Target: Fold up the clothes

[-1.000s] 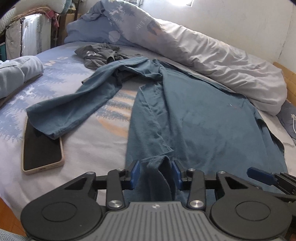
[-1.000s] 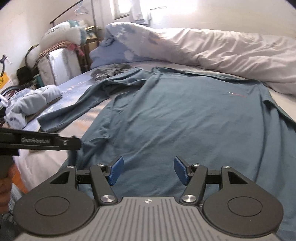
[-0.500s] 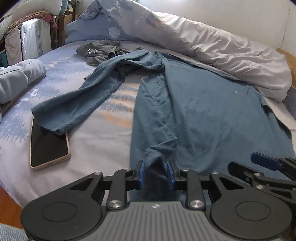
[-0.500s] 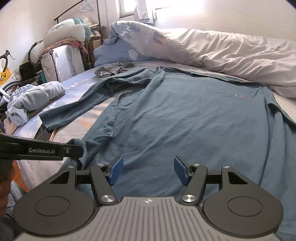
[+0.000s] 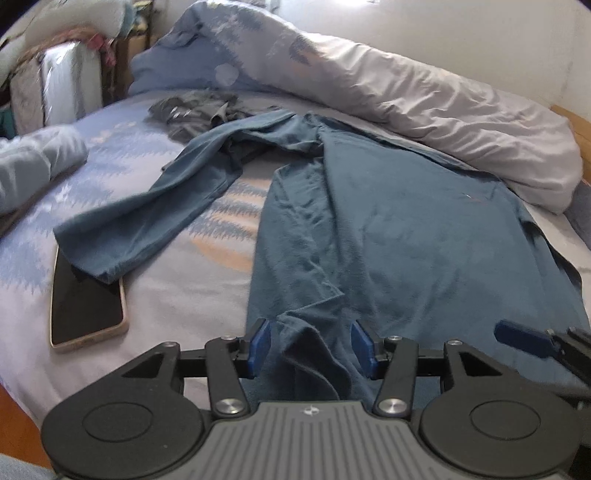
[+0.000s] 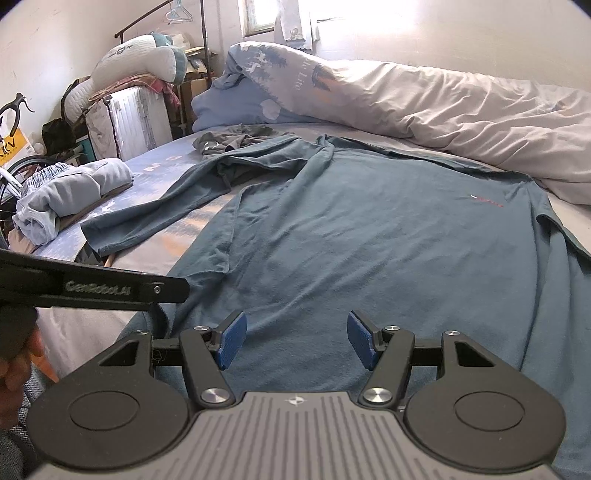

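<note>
The bed fills most of the room, its sheet printed with pale blue trees and an orange band. A grey duvet lies heaped along the far right side, its turned-back corner showing reindeer, trees and lettering that looks like "Lite", though part of it is creased away. Far left stand a white radiator, a long plush cushion on a pile of bedding, and a rail with hangers by the bright window.

The blue shirt lies spread flat across the near half of the bed, one sleeve stretched out left, a small red-and-white logo on its chest. A phone lies face up under the sleeve's cuff. A dark crumpled garment sits beyond the collar, and folded pale clothes rest at the left edge.

The left gripper has just been opening; a raised fold of the shirt's hem stands between its blue pads, which no longer press it. Its arm reads "GenRobot.AI". The right gripper hovers spread wide over the hem, holding nothing.
</note>
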`<action>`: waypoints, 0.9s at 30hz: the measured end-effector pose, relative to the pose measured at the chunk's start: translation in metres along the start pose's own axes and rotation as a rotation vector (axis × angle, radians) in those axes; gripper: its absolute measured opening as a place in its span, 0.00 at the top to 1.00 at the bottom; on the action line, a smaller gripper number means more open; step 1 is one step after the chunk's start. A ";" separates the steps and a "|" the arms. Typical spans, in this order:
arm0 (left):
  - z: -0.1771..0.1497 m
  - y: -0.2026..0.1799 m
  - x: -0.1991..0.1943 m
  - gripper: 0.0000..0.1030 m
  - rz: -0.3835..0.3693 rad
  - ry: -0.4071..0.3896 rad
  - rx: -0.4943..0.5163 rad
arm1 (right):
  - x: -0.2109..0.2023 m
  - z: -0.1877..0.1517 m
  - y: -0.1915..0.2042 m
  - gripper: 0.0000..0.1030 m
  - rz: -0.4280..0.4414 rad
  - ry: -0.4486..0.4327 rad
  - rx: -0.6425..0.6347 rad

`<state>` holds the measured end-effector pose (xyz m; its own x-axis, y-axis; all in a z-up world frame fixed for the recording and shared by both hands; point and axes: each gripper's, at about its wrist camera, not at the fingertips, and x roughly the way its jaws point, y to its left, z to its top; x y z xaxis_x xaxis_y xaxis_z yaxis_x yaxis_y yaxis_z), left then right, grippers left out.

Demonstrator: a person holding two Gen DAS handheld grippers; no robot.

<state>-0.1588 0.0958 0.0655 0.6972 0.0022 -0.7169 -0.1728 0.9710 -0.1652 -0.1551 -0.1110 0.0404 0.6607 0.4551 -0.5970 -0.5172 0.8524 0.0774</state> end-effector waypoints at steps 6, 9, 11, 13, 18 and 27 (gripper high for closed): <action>0.001 0.005 0.006 0.86 -0.012 0.017 -0.024 | 0.002 0.000 0.004 0.39 0.000 0.001 -0.010; 0.000 0.015 -0.004 0.94 -0.006 -0.007 -0.066 | 0.002 0.001 0.004 0.39 0.000 0.000 -0.007; -0.001 0.023 -0.015 0.95 -0.001 -0.036 -0.096 | 0.003 0.001 0.004 0.39 0.003 -0.001 -0.005; 0.000 0.034 -0.028 0.97 0.020 -0.067 -0.135 | 0.003 0.002 0.005 0.39 0.006 -0.001 -0.008; 0.000 0.068 -0.059 0.98 0.089 -0.122 -0.253 | 0.004 0.001 0.007 0.39 0.014 -0.002 -0.017; -0.006 0.119 -0.068 0.98 0.148 -0.105 -0.428 | 0.008 0.002 0.014 0.39 0.013 -0.001 -0.031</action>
<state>-0.2310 0.2095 0.0902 0.7059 0.1793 -0.6852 -0.5326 0.7721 -0.3467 -0.1559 -0.0944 0.0384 0.6540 0.4664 -0.5956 -0.5426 0.8378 0.0602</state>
